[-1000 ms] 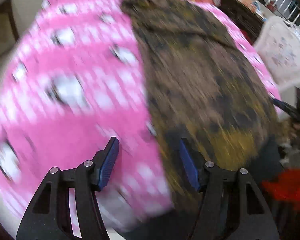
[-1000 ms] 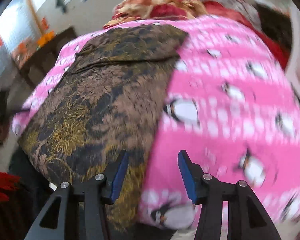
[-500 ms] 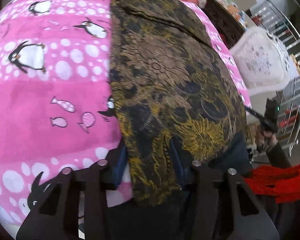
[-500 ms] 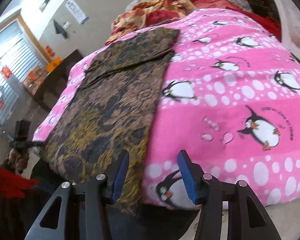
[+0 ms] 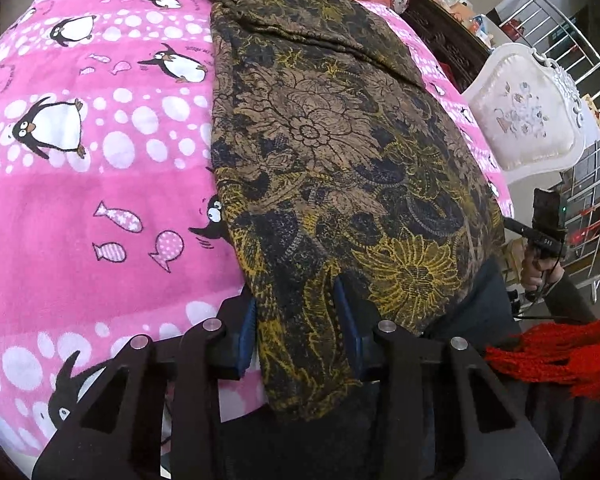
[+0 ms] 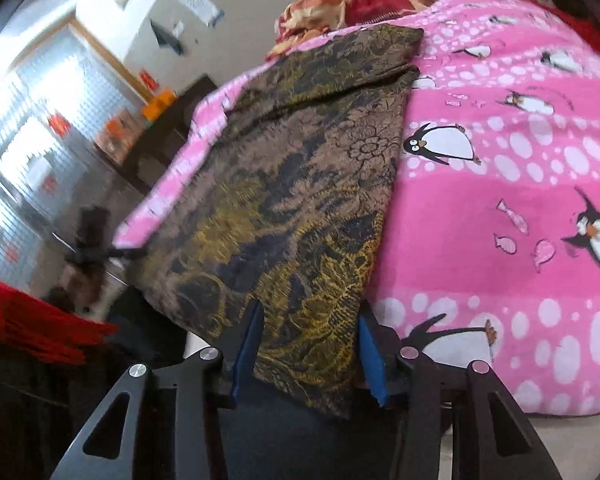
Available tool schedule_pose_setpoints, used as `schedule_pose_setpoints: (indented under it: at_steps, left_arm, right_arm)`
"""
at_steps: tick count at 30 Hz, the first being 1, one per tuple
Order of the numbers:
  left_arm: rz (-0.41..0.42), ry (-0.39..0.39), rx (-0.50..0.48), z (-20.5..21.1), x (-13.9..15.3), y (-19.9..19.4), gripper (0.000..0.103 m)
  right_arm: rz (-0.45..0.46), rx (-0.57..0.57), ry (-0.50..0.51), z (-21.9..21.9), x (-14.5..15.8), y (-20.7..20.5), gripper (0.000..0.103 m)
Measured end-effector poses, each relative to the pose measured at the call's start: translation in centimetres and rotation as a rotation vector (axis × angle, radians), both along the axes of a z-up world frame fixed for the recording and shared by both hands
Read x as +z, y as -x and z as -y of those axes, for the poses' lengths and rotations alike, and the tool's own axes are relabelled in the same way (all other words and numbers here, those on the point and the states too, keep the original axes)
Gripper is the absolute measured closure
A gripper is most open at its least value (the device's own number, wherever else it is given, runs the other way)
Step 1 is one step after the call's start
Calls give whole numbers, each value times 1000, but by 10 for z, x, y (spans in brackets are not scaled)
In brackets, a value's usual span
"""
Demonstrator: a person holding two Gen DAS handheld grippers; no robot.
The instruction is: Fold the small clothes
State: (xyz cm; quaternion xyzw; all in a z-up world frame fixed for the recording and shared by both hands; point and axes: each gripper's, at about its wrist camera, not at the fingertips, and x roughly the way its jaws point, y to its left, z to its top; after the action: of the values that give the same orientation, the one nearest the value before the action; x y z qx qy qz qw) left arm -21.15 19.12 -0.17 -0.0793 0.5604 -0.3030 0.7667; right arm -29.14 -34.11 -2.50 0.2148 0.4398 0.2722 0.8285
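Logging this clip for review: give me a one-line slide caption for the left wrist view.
Left gripper straddles the near hem of a brown-and-gold floral garment spread on a pink penguin blanket.

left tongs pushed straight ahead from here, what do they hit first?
The brown floral garment: its near hem already sits between the open left tongs, draped over the edge of the pink penguin blanket. Contact looks immediate, though depth is hard to judge.
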Motion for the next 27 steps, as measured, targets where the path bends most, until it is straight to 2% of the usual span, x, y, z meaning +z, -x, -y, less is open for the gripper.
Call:
schedule_pose_setpoints:
  at_steps: [2, 3, 4, 5, 8, 15, 21, 25, 27]
  left_arm:
    - [4, 1, 10, -1, 0, 0, 71]
    - [10, -5, 24, -2, 0, 0, 79]
    - [22, -40, 51, -2, 0, -1, 96]
    - [19, -51, 67, -3, -1, -3, 99]
    - [50, -49, 83, -2, 5, -1, 100]
    - [163, 8, 96, -7, 45, 10, 101]
    - [252, 76, 93, -16, 82, 35, 101]
    - [258, 127, 52, -17, 97, 52, 101]
    - [248, 131, 61, -19, 96, 51, 101]
  right_arm:
    - [-17, 14, -6, 1, -4, 1, 73]
    - [-25, 13, 11, 1, -6, 1, 83]
    - [-27, 0, 40, 1, -6, 0, 89]
    - [-32, -7, 68, 0, -6, -1, 96]
    - [15, 16, 106, -7, 5, 1, 99]
    - [184, -21, 20, 4, 58, 15, 100]
    - [334, -57, -104, 17, 98, 42, 100]
    - [394, -83, -162, 31, 116, 59, 100]
    - [413, -104, -184, 42, 121, 65, 101]
